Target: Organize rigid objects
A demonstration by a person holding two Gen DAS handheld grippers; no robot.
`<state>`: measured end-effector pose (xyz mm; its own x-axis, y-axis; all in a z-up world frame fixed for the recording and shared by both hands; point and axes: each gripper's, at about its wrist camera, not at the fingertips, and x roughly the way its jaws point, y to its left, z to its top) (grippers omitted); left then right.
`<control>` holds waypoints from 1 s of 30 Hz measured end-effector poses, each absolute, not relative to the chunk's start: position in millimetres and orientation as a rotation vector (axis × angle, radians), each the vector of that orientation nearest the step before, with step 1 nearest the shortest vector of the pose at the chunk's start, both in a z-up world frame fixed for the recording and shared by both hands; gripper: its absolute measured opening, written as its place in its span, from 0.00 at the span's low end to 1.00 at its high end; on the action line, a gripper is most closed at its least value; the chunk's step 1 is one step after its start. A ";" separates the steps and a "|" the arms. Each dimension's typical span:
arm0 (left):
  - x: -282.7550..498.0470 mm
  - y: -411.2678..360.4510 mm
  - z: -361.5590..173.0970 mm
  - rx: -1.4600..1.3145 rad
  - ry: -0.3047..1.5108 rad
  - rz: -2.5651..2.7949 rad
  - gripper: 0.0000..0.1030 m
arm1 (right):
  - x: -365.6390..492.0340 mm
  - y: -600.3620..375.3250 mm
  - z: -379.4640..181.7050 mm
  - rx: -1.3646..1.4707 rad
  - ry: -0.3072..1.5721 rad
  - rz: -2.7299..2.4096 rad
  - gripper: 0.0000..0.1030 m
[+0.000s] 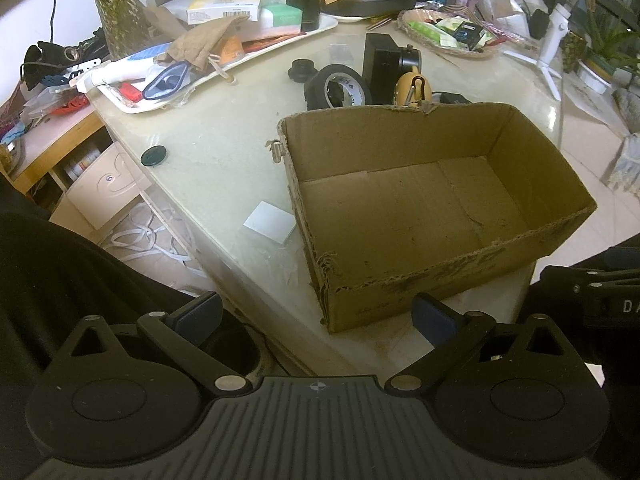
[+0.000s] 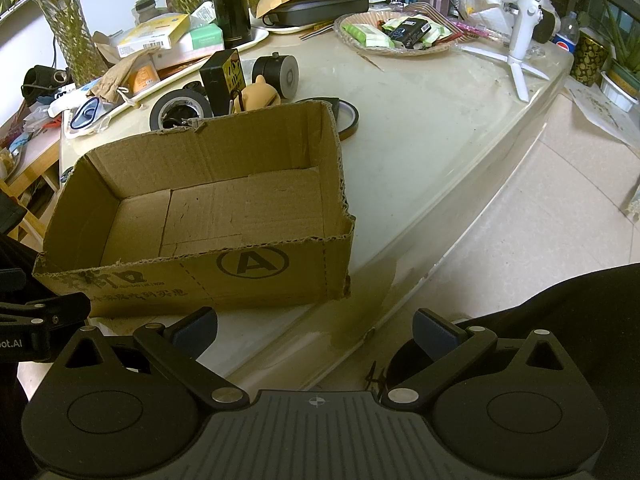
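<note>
I held both claws, left (image 1: 316, 316) and right (image 2: 316, 330), spread and empty before the empty box (image 2: 224, 208). The tape roll (image 2: 180, 108) crowded behind it; reaching over could snag the torn rim.

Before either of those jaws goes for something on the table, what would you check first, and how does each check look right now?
1. Cardboard box empty and ready to receive: ok, only its bare floor shows.
2. Left gripper jaws apart, holding nothing: ok.
3. Right gripper jaws apart, holding nothing: ok.
4. Items to sort in sight: ok; black tape roll, black block, yellow figure and black cylinder stand behind the box.
5. Clear path to them: not ok, the box's far wall stands in front.
6. Box sits firmly on the table: cannot tell; it is close to the near edge.
</note>
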<state>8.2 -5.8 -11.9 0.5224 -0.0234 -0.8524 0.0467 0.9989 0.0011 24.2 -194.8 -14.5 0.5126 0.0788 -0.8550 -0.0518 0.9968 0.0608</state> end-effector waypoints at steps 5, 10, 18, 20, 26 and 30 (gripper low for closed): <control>6.7 -4.6 -11.1 0.018 1.016 -0.053 1.00 | 23.6 -194.3 -14.9 0.028 1.028 0.079 1.00; 5.1 -4.4 -6.8 0.015 1.008 -0.054 1.00 | 21.1 -191.2 -14.0 0.015 1.022 0.078 1.00; 3.4 -5.3 4.6 0.010 0.988 -0.075 1.00 | 22.6 -182.9 -0.7 -0.032 0.997 0.106 1.00; 4.1 -5.0 7.9 0.007 0.982 -0.079 1.00 | 23.7 -182.8 3.5 -0.035 0.990 0.113 1.00; 7.4 -5.2 16.9 0.004 0.957 -0.091 1.00 | 32.6 -187.3 13.0 -0.035 0.967 0.111 1.00; 11.4 -6.4 22.3 0.020 0.937 -0.097 1.00 | 41.8 -192.1 17.7 -0.020 0.955 0.113 1.00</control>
<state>11.4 -6.4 22.3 0.5880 -0.0751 -0.8054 0.0922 0.9954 -0.0256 41.8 -192.1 17.7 0.5725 0.0878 -0.8152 -0.1051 0.9939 0.0332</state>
